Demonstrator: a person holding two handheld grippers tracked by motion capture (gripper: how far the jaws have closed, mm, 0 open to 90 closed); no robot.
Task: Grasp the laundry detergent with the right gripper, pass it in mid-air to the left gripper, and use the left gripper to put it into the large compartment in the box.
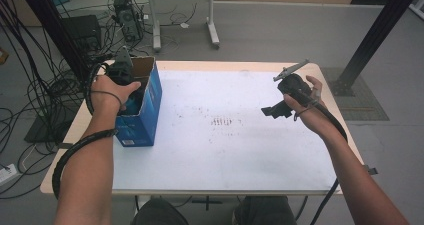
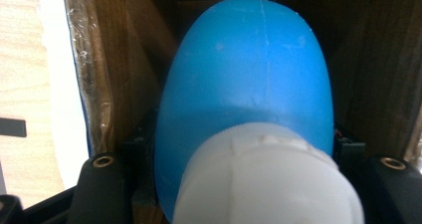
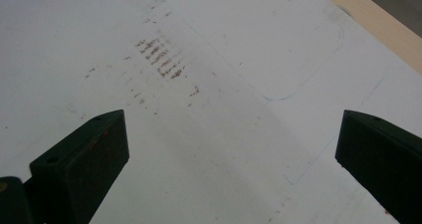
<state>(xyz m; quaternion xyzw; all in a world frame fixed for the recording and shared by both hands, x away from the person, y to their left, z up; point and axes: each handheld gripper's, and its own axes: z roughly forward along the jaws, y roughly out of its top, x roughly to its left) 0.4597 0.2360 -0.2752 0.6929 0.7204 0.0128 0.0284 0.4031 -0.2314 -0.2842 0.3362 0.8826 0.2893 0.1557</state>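
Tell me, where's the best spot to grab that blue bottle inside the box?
Probably its body just below the white cap, coming from above through the box's open top. The bottle sits between the cardboard walls with its cap end toward the opening, so its sides there look like the easiest part to reach. The left gripper already has its jaws either side of it.

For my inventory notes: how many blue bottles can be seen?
1: the blue bottle with a white cap, between the left gripper's jaws inside the blue box. Others may be hidden deeper inside.
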